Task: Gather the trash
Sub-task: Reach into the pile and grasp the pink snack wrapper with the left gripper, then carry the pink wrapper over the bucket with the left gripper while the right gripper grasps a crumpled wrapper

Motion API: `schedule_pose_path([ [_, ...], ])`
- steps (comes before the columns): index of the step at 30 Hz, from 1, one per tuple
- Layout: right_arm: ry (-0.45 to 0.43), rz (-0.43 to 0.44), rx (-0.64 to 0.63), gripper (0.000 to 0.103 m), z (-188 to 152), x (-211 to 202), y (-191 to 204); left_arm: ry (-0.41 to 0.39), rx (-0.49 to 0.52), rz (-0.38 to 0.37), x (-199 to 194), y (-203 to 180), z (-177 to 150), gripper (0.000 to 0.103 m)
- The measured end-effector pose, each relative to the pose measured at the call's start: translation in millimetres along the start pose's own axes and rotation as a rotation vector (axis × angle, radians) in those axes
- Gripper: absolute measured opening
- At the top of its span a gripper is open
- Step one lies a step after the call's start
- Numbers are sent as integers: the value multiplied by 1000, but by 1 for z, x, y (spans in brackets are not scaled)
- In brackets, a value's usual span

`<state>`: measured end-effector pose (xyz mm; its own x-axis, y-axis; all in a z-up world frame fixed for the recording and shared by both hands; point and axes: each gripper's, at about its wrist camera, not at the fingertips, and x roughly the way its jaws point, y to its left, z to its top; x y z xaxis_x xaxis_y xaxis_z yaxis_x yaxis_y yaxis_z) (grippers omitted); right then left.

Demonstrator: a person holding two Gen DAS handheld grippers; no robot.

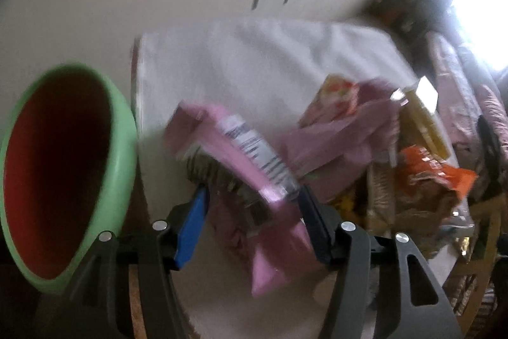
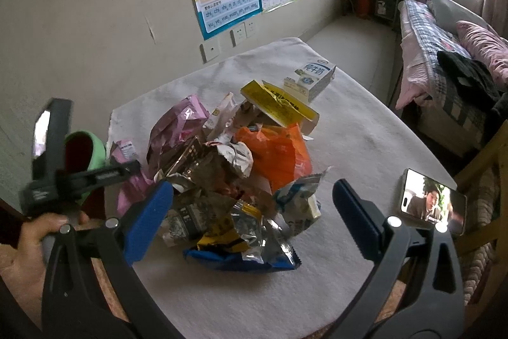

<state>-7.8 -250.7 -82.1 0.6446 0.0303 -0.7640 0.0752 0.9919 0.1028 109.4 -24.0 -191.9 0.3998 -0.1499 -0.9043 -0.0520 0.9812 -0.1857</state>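
Hovering beside the green bin (image 1: 123, 154), the left gripper (image 1: 250, 227) jaws part around a pink wrapper (image 1: 254, 173); the right gripper (image 2: 254, 218) gapes empty over the trash pile (image 2: 228, 180).

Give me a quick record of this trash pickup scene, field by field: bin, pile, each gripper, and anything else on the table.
bin: green bin, red inside, at the table's left edge
pile: wrapper pile on white cloth
left gripper: pink wrapper between its fingers, blurred
right gripper: open, over the pile
other: milk carton, phone
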Motion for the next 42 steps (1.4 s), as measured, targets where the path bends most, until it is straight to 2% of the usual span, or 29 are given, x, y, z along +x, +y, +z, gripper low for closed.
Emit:
schedule_pose_path([
  [1, -1, 2, -2, 99, 0, 0, 0, -3, -9, -15, 2, 1, -1, 55],
  [4, -5, 9, -7, 99, 1, 0, 2, -19, 18, -30, -5, -4, -1, 28],
  [7, -10, 42, -9, 99, 5, 3, 4, -51, 45, -32, -23, -6, -1, 21],
  [12, 4, 129, 2, 98, 16, 16, 5, -130, 107, -26, -65, -1, -10, 20],
  [14, 20, 133, -4, 95, 20, 24, 7, -169, 138, -14, -83, 3, -17, 20],
  [18, 79, 165, 18, 80, 24, 47, 5, -228, 167, 16, -110, 10, -28, 21],
  [20, 101, 157, 22, 78, 24, 58, 4, -237, 168, 21, -117, 15, -36, 21],
  [24, 140, 153, 46, 69, 21, 76, 2, -258, 157, 15, -127, 22, -39, 21],
  [26, 155, 159, 55, 60, 19, 82, 1, -265, 157, 11, -129, 22, -41, 21],
  [30, 176, 181, 79, 31, 17, 86, 0, -272, 160, 0, -130, 22, -44, 21],
  [31, 175, 185, 82, 25, 16, 85, 0, -272, 158, -1, -130, 23, -45, 21],
  [33, 159, 187, 91, 23, 17, 79, -1, -273, 151, -1, -131, 26, -47, 21],
  [36, 113, 184, 94, 15, 21, 62, -2, -282, 132, 3, -133, 33, -45, 21],
  [42, 0, 194, 90, 15, 37, 20, 3, -305, 92, 22, -138, 49, -39, 21],
])
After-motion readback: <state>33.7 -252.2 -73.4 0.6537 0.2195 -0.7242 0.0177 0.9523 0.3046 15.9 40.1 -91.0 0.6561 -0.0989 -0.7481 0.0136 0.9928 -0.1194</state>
